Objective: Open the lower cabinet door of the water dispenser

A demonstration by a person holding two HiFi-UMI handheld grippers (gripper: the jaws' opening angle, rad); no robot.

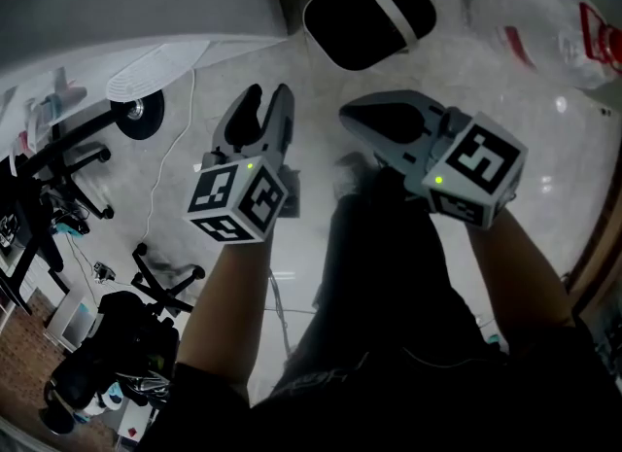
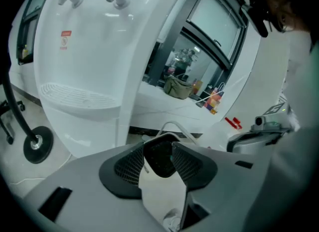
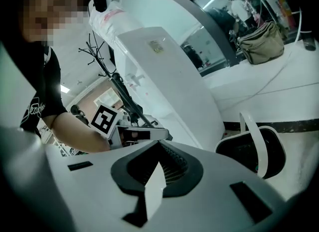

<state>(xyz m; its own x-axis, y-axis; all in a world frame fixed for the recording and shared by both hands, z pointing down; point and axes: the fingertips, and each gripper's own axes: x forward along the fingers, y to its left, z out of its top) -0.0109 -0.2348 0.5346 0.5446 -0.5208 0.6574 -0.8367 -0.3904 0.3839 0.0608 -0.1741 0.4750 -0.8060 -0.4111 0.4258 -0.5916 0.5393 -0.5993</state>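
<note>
Left tongs point(image 1: 267, 97) apart, right tongs point(image 1: 352, 116) together

White water dispenser point(image 2: 94, 36); grey left gripper point(image 1: 267, 100), black-and-white patterned cube point(image 1: 238, 204).

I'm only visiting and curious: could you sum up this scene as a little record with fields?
Holder: a person, one gripper per hand
Left gripper: jaws apart, nothing between
Right gripper: jaws together, empty
Water dispenser: white, ahead, untouched
Black bin: on the floor beyond the grippers
</note>
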